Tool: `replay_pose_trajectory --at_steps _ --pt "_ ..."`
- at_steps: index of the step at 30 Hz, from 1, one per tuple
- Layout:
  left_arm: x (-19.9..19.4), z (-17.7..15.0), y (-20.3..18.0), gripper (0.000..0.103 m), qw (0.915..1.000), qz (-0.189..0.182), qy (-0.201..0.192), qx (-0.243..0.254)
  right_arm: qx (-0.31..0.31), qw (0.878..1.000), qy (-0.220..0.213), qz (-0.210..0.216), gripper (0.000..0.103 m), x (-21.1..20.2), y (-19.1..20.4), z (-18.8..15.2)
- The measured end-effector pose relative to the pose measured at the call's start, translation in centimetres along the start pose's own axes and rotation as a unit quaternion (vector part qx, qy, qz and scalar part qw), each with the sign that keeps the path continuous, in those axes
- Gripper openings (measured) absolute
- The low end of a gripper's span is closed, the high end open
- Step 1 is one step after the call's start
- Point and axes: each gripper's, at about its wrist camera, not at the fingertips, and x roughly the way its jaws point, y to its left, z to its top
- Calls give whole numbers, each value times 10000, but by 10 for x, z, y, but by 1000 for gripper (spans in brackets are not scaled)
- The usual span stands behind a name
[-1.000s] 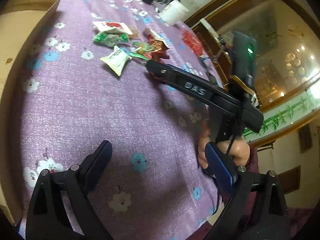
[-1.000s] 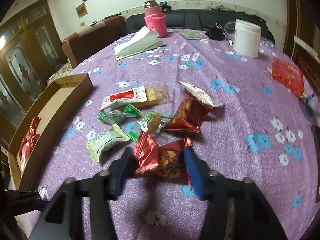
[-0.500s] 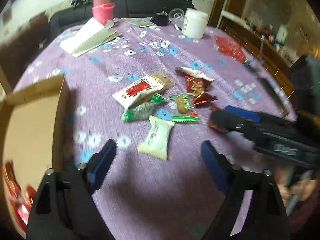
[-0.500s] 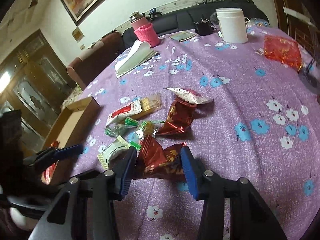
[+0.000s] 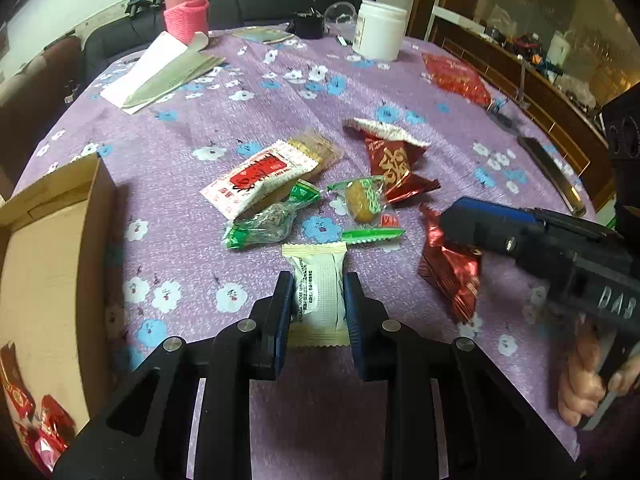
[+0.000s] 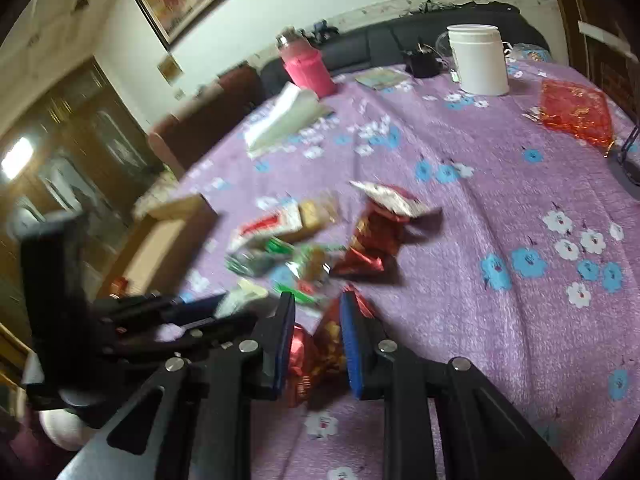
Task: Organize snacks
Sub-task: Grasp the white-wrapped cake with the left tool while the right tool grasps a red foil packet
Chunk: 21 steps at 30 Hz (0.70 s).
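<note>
Several wrapped snacks lie mid-table on the purple flowered cloth. My left gripper (image 5: 318, 280) is shut on a white snack packet (image 5: 319, 292) that lies on the cloth. My right gripper (image 6: 316, 300) is shut on a red foil snack (image 6: 320, 344), which also shows in the left wrist view (image 5: 450, 270) under the right gripper's blue finger. Beyond lie a red-and-white packet (image 5: 260, 178), a green packet (image 5: 268, 224), a clear-wrapped yellow snack (image 5: 362, 200) and another red foil snack (image 5: 390, 160). An open cardboard box (image 5: 52, 264) at the left holds red snacks.
At the far side stand a white jar (image 5: 380, 30), a pink-sleeved flask (image 5: 186, 12) and folded papers (image 5: 164, 72). A red bag (image 5: 456, 78) lies at the right. A dark sofa and wooden cabinets surround the table.
My left gripper swung from the table's right edge toward the snack pile and closed on the white packet. My right gripper closed tighter on the red foil snack.
</note>
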Motion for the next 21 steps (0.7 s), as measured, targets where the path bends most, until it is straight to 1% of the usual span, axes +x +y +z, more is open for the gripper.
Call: replay_pose_trajectory --at_steps 1,2,3,4,6,10,13,16,17,18,19,21 --pt "-3 0 0 24 10000 -25 -34 -22 78 10000 -51 -19 40 -2 -4 1" --pt "-8 0 0 24 9999 -55 -85 -43 154 9998 -63 -85 49 -4 -7 1" --pt "-12 0 0 24 9999 -73 -128 -66 222 9996 -73 -126 62 -5 -9 0" --pt "-16 0 1 24 9997 -108 -174 -99 264 9996 -93 -102 64 -7 -11 -1" --pt "-25 -1 3 24 9993 -215 -260 -179 176 9998 -72 -71 64 -7 -7 -3" --pt "-41 -8 12 24 9982 -331 -373 -346 -115 9995 212 -214 64 8 8 -10" --pt "-55 -15 21 24 9970 -380 -483 -461 -293 9976 301 -544 65 17 17 -13" --pt "-70 -22 35 24 9949 -453 -612 -656 -322 9950 373 -865 65 26 18 -14" --pt "-75 -25 41 25 9939 -481 -661 -744 -341 9947 359 -904 62 26 18 -15" --pt "-79 -27 46 25 9932 -494 -689 -794 -345 9933 377 -1041 52 26 19 -15" --pt "-82 -29 52 25 9925 -505 -719 -851 -340 9923 381 -1125 48 25 19 -15" --pt "-90 -34 63 25 9911 -505 -781 -956 -195 9928 341 -1128 43 21 15 -15"
